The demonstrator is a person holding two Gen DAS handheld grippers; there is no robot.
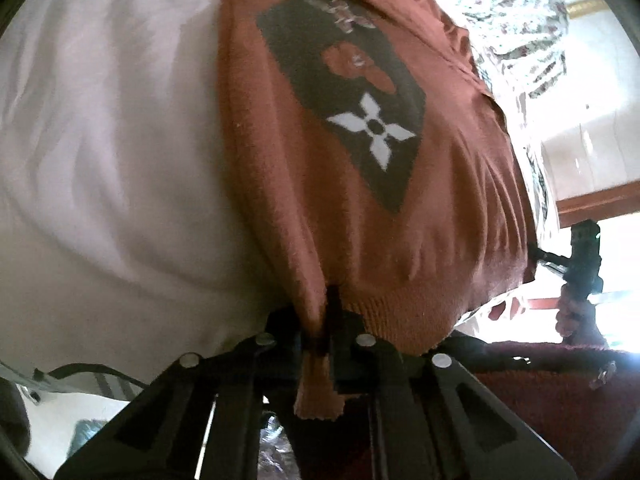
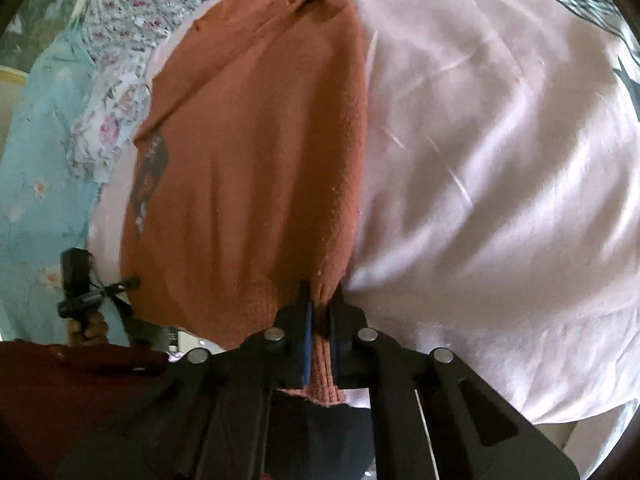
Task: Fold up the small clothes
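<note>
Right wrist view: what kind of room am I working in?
Likely a bedroom: the rust sweater lies on a wrinkled pale pink bedsheet, with floral bedding bunched beyond it.

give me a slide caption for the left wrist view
Left gripper pinching the ribbed hem of a rust-orange knit sweater spread on a pale pink bedsheet.

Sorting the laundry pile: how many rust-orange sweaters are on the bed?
1: the rust-orange sweater lies on the pink sheet, its ribbed hem clamped by both tools. Others may be hidden outside view.
</note>
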